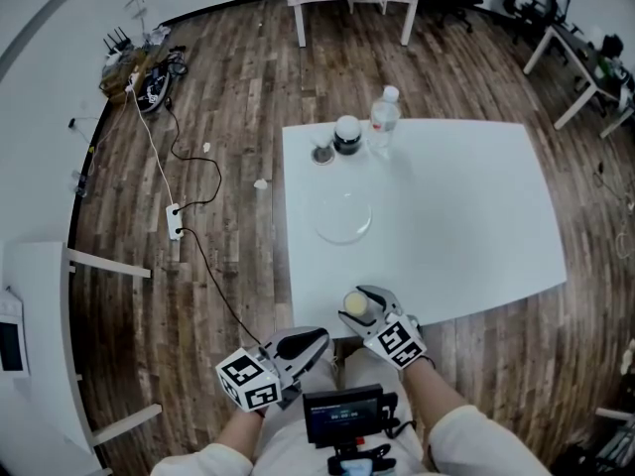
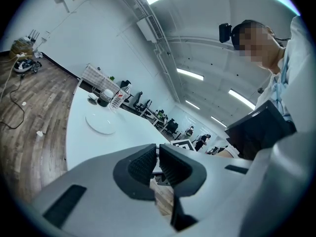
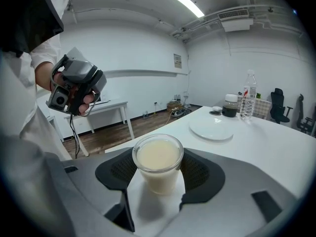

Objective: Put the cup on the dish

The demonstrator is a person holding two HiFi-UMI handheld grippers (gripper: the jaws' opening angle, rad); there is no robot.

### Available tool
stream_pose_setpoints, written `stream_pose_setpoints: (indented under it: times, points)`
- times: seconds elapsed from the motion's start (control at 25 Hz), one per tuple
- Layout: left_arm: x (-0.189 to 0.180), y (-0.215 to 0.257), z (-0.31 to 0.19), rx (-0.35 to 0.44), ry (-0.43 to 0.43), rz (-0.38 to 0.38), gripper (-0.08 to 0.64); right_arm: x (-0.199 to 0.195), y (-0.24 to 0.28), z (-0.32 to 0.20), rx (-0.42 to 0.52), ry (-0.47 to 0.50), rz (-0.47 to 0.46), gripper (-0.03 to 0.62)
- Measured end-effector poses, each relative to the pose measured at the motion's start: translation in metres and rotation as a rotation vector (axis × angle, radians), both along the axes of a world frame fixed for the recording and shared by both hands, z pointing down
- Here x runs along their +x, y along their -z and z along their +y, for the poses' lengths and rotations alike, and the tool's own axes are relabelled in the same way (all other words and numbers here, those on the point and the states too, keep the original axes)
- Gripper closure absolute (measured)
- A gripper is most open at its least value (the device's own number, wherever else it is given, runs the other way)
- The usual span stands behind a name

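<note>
The cup [image 3: 158,158] is a clear tumbler filled nearly to the brim with a pale, creamy liquid. It stands upright on the white table [image 1: 466,216], right at the near edge, close to the person. It sits squarely between the two jaws of the right gripper [image 3: 159,176]. A dark ribbed pad [image 3: 122,169] lies against each side of its wall, with no gap to be seen on either side, so the claw is pinching the cup across its width. The cup's base rests on the tabletop.

The dish [image 1: 344,218] is a round plate, lying flat and bare toward the middle of the table. It is well apart from the cup and farther from the person. Beyond it, near the far edge, three things stand in a row:
- a small round item [image 1: 322,153], too small to make out
- a dark jar with a white lid [image 1: 347,135]
- a clear water bottle [image 1: 384,119], upright

The left gripper [image 1: 316,341] is held off the table, below its near edge and in front of the person's lap. In the left gripper view its jaws are pressed together with nothing between them. The right gripper view shows the hand [image 3: 81,98] that holds it.

On the wooden floor [image 1: 238,97] to the table's left, a power strip [image 1: 175,221] lies with its cable trailing away.
</note>
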State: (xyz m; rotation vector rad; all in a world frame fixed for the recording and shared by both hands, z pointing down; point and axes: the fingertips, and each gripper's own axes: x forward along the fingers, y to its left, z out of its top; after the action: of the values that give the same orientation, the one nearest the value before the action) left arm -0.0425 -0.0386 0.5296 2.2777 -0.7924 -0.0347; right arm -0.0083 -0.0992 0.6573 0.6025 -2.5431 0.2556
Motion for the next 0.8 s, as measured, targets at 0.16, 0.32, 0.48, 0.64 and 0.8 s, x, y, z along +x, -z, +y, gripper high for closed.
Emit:
stream_pose_setpoints:
  times: [0.16, 0.32, 0.48, 0.64, 0.8]
  points:
    - [-0.001, -0.002, -0.001, 0.000, 0.000, 0.002, 0.541, 0.001, 0.000, -0.001, -0.008, 0.001, 0.003, 0.310]
    - [-0.001, -0.002, -0.004, -0.004, -0.002, 0.004, 0.541, 0.000, 0.002, -0.001, -0.024, -0.001, -0.003, 0.311]
    - [0.003, -0.004, -0.007, -0.008, -0.006, 0.008, 0.541, 0.000, 0.013, -0.005, -0.020, -0.002, -0.025, 0.311]
    - [0.006, -0.004, -0.010, -0.006, -0.010, 0.018, 0.541, -0.001, 0.023, -0.013, -0.008, 0.001, -0.033, 0.311]
    - [0.011, -0.002, -0.013, -0.002, -0.014, 0.032, 0.541, 0.002, 0.025, -0.020, -0.006, -0.001, -0.022, 0.311]
